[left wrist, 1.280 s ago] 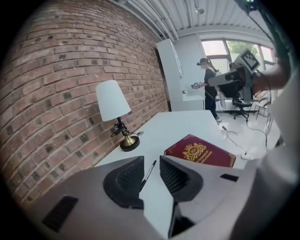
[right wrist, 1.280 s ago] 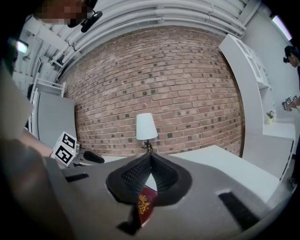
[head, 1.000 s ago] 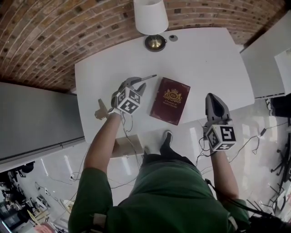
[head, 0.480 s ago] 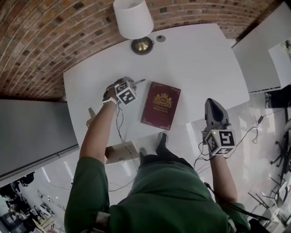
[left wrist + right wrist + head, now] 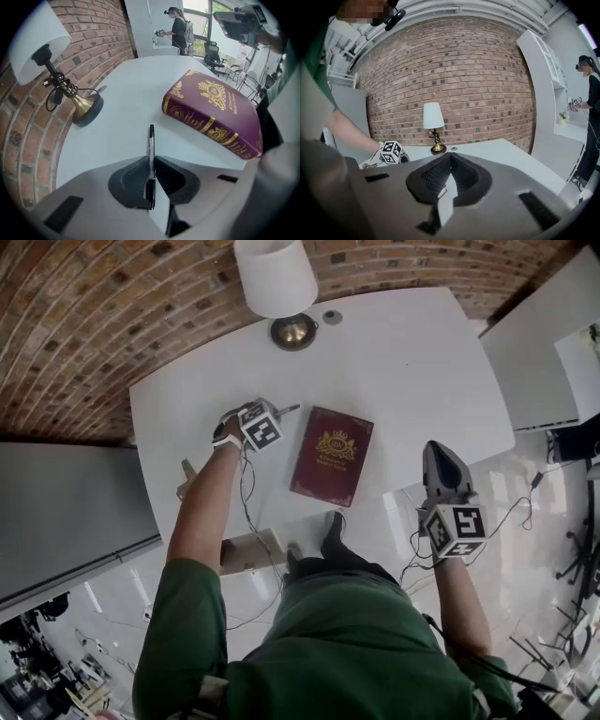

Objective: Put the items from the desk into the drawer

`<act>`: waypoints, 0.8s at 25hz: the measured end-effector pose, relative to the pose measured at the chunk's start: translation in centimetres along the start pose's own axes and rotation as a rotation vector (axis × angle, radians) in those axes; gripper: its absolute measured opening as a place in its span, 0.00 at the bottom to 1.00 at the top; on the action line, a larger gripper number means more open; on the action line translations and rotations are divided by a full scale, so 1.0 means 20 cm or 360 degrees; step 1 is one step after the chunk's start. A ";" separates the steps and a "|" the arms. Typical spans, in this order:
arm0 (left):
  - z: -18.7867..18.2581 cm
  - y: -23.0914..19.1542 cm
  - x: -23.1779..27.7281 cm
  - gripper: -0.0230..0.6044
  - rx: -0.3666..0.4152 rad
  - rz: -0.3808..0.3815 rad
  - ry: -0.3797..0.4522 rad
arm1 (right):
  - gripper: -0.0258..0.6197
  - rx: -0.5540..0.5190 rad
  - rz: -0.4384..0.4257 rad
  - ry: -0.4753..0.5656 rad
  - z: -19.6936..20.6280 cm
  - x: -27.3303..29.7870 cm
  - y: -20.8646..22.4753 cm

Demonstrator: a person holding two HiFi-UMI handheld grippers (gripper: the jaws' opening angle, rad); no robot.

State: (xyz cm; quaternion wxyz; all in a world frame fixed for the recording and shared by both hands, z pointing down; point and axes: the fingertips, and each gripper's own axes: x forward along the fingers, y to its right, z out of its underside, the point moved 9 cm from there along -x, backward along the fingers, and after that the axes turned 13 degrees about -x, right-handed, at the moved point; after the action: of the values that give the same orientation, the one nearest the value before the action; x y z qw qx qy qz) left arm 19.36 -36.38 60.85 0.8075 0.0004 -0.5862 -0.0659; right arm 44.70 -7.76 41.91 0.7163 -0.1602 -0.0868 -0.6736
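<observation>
1. While the left gripper [image 5: 151,161] has its jaws closed on the slim black-and-silver pen [image 5: 151,140], the step in hand is judged to be the pick-up of the first item; the pen is clamped near its rear end, with its tip projecting forward over the white desk [image 5: 122,93]
2. Whether the pen is clear of the desk surface or resting on it cannot be told from either view
3. In the head view, the left gripper [image 5: 272,411] sits just to the left of the dark red hardback book with gold crest [image 5: 330,456], which lies flat near the front edge of the desk [image 5: 412,362]; pen and book are apart
4. The right gripper [image 5: 450,157] has its jaws pressed together with nothing between them; it hangs at the desk's front edge, right of the book [image 5: 441,451]
5. The lamp with white shade and brass base [image 5: 275,277] stands at the rear of the desk, well apart from both grippers
6. No view shows the drawer plainly; a pale wooden part [image 5: 251,549] appears below the front edge, beside the left arm, and may belong to it
7. The next move calls for carrying the pen to the drawer with the grip kept firm, since the pen is thin and could pivot; the book remains to be moved
</observation>
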 end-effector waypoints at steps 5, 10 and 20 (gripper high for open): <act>0.08 0.04 -0.10 0.10 -0.0185 -0.0053 0.0064 | 0.05 -0.0012 -0.0074 0.0038 -0.05 0.06 -0.05; 0.17 0.11 -0.31 0.10 -0.0503 -0.0049 0.0303 | 0.05 0.0051 -0.0202 0.0088 -0.11 0.15 -0.19; 0.57 0.47 -0.90 0.10 -0.0703 -0.0101 0.0736 | 0.05 -0.0090 -0.0602 0.0279 -0.40 0.37 -0.75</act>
State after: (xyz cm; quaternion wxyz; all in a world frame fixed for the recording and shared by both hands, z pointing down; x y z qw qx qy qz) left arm 4.01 -24.31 48.14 0.8974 -0.1418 -0.3583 -0.2149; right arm 29.58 -18.06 38.58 0.5770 -0.1018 -0.0338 -0.8097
